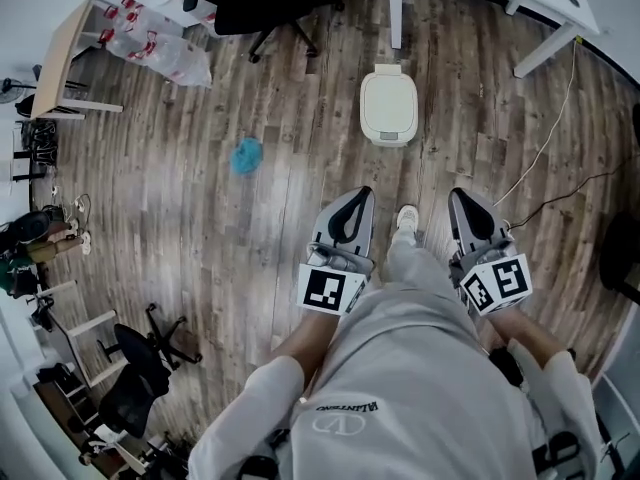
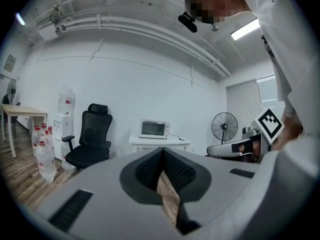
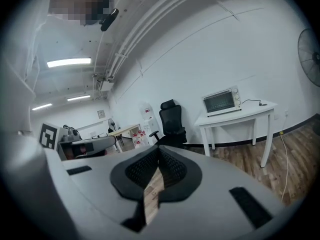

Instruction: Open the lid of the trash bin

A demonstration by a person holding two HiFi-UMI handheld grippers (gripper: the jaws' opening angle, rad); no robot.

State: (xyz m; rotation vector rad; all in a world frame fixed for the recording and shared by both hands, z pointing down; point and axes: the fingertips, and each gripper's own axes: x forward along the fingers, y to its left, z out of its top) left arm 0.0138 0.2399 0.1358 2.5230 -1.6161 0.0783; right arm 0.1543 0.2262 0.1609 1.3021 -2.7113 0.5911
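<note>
Trash bin [image 1: 389,108]: cream, lid down flat, standing on the wood plank floor [image 1: 200,228]. It is ahead of both grippers and well apart from them, near the leg of a white surface [image 1: 395,8].

Left gripper [image 2: 163,154]: fingers meet at the tips with nothing between them. Only a sliver of floor shows through the wedge behind the contact.
Right gripper [image 3: 159,151]: same, tips touching, empty.
In the head view both sit low in front of the person and point forward, with a shoe [image 1: 407,218] between them.

Room:
- A toaster oven [image 3: 221,101] sits on a white surface against the white wall. A cable [image 3: 283,154] hangs at its right end down to the floor.
- A black office chair [image 2: 90,139] is left of that surface and a standing fan [image 2: 224,126] is right of it.
- A water dispenser [image 2: 65,115] is at the wall beyond the chair.
- A wooden table [image 1: 60,53] is at far left, with clear bags of bottles [image 1: 160,46] on the floor beside it.
- A blue object [image 1: 246,155] lies on the floor left of the bin, apart from it. Can't tell what it is.
</note>
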